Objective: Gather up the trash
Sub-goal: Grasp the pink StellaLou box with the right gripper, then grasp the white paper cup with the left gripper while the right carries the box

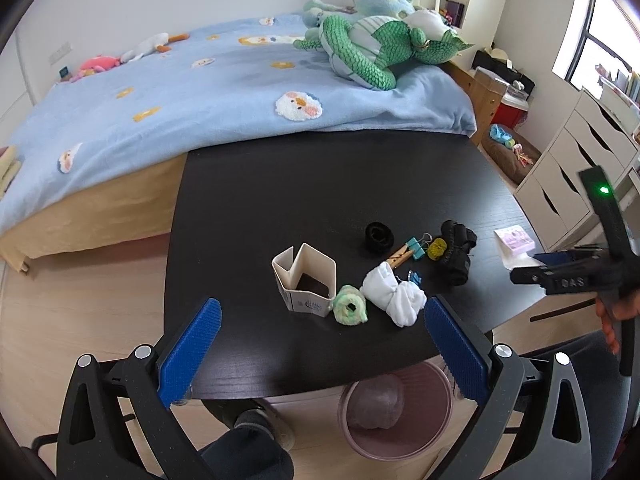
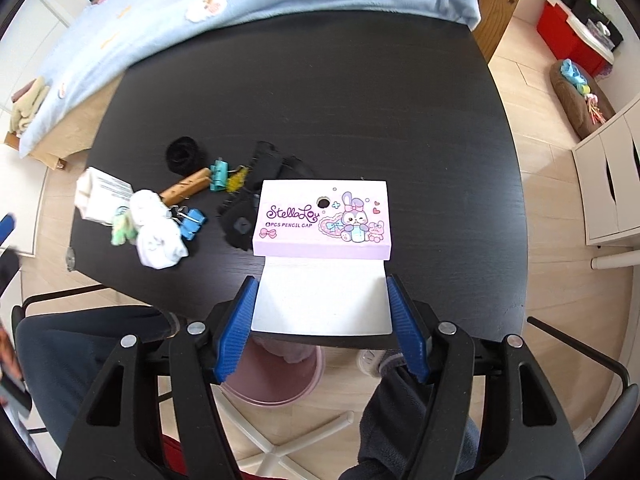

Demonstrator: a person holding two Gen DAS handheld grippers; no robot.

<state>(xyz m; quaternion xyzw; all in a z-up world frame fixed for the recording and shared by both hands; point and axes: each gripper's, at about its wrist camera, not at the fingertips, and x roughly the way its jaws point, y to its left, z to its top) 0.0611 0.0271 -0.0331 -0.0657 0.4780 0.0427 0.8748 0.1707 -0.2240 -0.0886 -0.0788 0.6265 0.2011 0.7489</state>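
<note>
Over the near edge of the counter (image 2: 360, 100), the right gripper (image 2: 320, 312) is gripping the white tail of a pink pencil-cap box (image 2: 324, 216), its jaws closed on both sides of the card. Holding it by that flat end is keeping the printed part forward and clear of the clutter, and the bin (image 2: 276, 376) is sitting on the floor directly below, so the box looks ready to be dropped once it is drawn back past the edge.

On the left, the left gripper (image 1: 320, 344) is hovering with its jaws wide open and nothing between them, facing the remaining pile: a cut carton (image 1: 304, 280), a green fuzzy ring (image 1: 351, 309) touching it, a white wad (image 1: 394, 294), binder clips (image 1: 416, 248), a clothespin (image 1: 400, 258) and black items (image 1: 456, 252). That spread looks wide enough to take the carton or the wad next. From this view the bin (image 1: 396, 412) is showing under the counter's edge, already holding something crumpled.
</note>
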